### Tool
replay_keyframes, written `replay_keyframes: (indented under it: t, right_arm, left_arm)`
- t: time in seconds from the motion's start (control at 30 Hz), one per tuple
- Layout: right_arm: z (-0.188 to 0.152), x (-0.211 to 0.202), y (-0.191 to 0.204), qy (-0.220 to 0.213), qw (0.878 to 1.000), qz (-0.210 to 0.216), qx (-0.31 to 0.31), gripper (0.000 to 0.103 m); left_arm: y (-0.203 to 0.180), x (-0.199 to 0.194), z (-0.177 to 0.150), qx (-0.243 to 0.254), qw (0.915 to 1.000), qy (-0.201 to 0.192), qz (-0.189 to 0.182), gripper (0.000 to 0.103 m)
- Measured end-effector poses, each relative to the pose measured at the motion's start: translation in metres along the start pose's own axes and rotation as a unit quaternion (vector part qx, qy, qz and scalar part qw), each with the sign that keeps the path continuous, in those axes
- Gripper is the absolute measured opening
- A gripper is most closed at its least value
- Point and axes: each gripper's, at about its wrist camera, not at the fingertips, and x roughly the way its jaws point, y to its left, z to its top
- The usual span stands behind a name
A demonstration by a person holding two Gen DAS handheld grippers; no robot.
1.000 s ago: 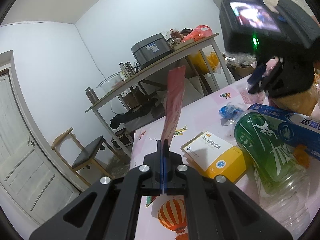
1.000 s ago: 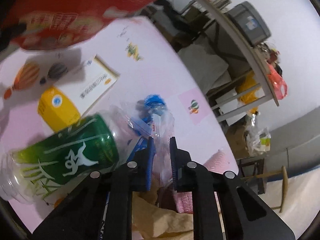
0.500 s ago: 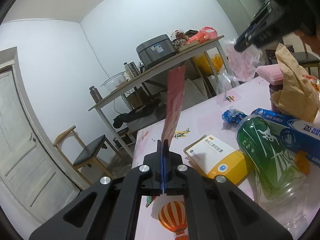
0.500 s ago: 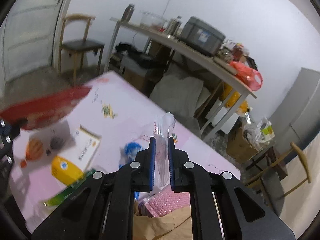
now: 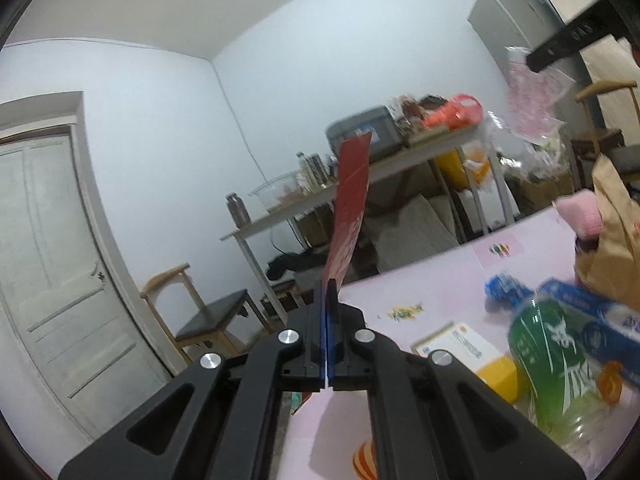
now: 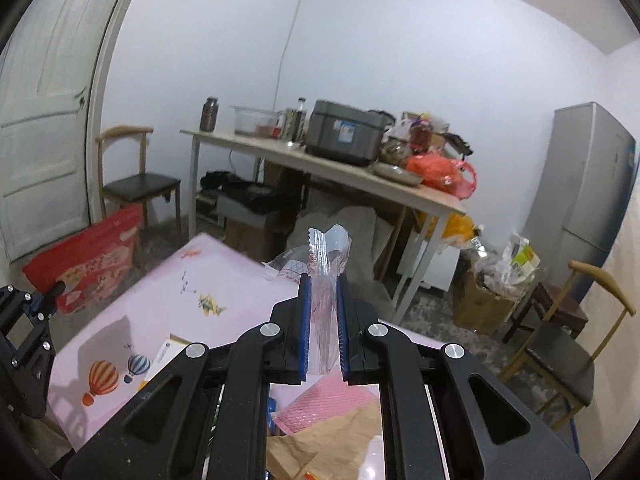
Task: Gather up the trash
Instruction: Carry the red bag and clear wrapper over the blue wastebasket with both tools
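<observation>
Partly collected: two wrappers lifted, most trash left.
Flat red snack bag [image 5: 351,204] is pinched in left hand-held gripper [image 5: 327,300]; clear crinkled plastic wrapper [image 6: 325,280] in right hand-held gripper [image 6: 322,292]; green-labelled plastic bottle [image 5: 548,364] and yellow-and-white carton [image 5: 466,350] remain on pink counter [image 5: 432,280].

Print on the green bottle [image 5: 548,364] and box [image 5: 464,344] is unreadable.

A glossy red foil wrapper [image 5: 352,204] and a clear, crinkled plastic bag [image 6: 326,268] show. The paper bag [image 5: 616,240] looks matt brown; the tabletop [image 6: 224,280] is smooth pink.

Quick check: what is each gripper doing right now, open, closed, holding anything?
Left gripper: closed on the red snack bag.
Right gripper: closed on a clear plastic wrapper.
</observation>
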Motion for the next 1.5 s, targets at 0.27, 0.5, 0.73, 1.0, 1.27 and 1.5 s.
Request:
replay_keyframes:
  t: [0.27,0.5,0.73,1.0,1.27,1.5]
  right_arm:
    - [0.007,-0.04,-0.018,-0.04,0.999,-0.02,0.026,0.01]
    - [0.001,-0.078,-0.043,-0.069,0.995,-0.033,0.06,0.01]
    - [-0.018,-0.112,-0.075,-0.072,0.991,-0.073,0.088,0.01]
    - [-0.085,-0.161,-0.135,-0.027,0.972,-0.176,0.155,0.01]
    - [-0.197,-0.196,-0.216,0.066,0.922,-0.258,0.282,0.01]
    - [-0.305,-0.167,-0.269,0.156,0.868,-0.269,0.388,0.01]
  left_arm:
    - [0.012,-0.028,0.032,-0.018,0.9977,-0.057,0.032,0.0]
    - [-0.003,-0.056,0.057,0.001,0.9939,-0.102,0.041,0.0]
    - [-0.029,-0.091,0.081,-0.006,0.9912,-0.131,-0.021,0.0]
    - [-0.086,-0.111,0.141,-0.025,0.9566,-0.14,-0.254,0.0]
    - [-0.228,-0.106,0.212,-0.008,0.8469,-0.009,-0.532,0.0]
    - [-0.408,-0.087,0.19,0.035,0.7173,0.244,-0.652,0.0]
